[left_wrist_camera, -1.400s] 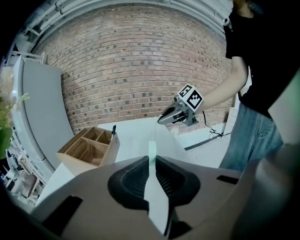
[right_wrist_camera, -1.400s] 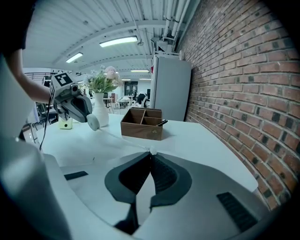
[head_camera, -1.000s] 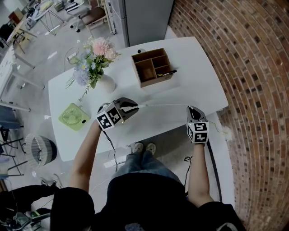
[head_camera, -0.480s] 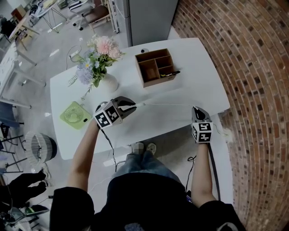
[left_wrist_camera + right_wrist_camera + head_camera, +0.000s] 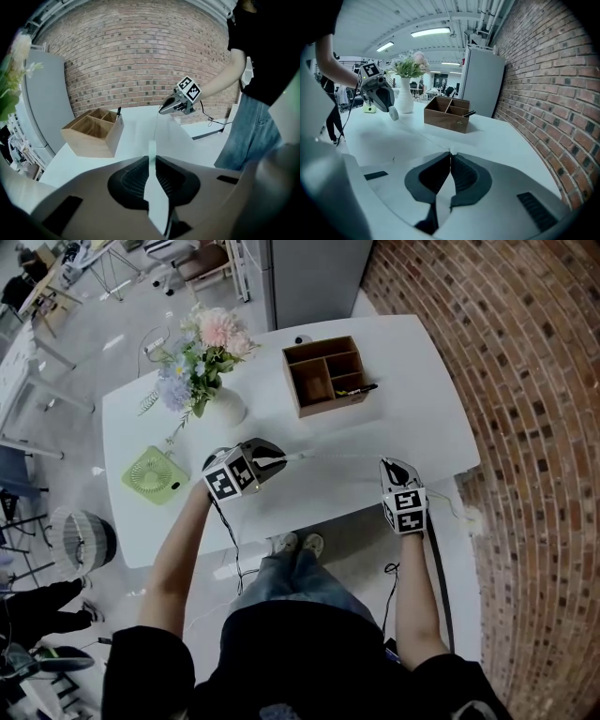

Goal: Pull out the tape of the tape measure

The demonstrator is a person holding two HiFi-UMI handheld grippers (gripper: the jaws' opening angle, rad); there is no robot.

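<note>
Over the near edge of the white worktop [image 5: 412, 409]: left hand-held gripper [image 5: 279, 460] clamped on the small round tape measure [image 5: 393, 113], right hand-held gripper [image 5: 388, 463] pressed together on the tip of the tape [image 5: 154, 131]. Tape already drawn out in a thin line between the two, long axis straight left to right, level above the surface. Case well apart from the right-hand jaws, off to their left. Likely next: more pull rightward along that same line, right arm doing the travel, left arm only anchoring.
</note>
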